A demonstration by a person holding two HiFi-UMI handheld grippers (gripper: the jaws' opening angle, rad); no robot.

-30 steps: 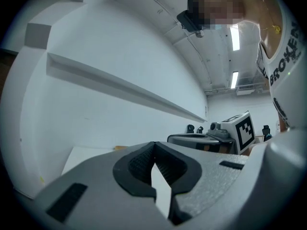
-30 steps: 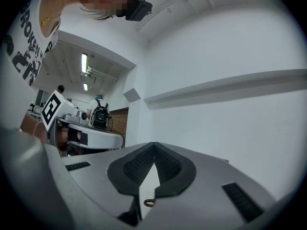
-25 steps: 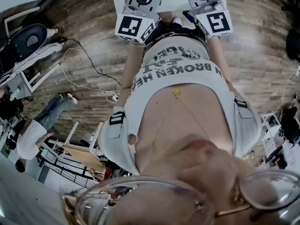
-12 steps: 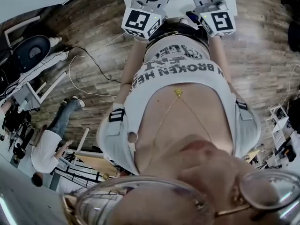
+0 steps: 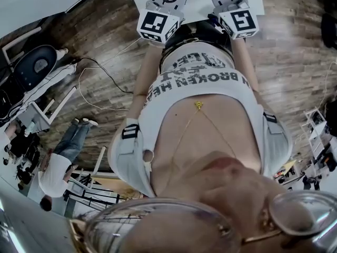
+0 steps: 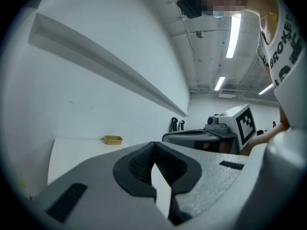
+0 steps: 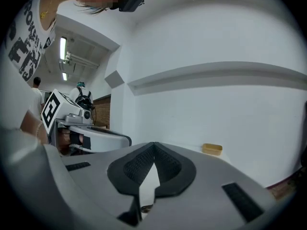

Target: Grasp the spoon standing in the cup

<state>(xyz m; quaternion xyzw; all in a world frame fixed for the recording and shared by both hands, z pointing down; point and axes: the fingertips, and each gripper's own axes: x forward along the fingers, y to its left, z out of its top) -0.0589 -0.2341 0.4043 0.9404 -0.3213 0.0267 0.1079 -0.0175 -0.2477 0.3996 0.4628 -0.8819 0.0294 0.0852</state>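
White tabletop [image 6: 72,155] and a small yellow dish [image 6: 113,139] alone are seen ahead of the left gripper [image 6: 153,150] and right gripper [image 7: 153,147], both pressed together empty; since no cup or spoon is shown, the approach is judged barely begun, and finding them and spreading the jaws are called for.

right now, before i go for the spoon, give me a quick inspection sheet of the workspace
surface: white table, seen only in part
job's things: spoon and cup, nothing seen
clutter: small tan tray on the table near the wall
grippers: left gripper shut, empty; right gripper shut, empty
cables: cables loose on the wooden floor
surroundings: chair and another person in the head view
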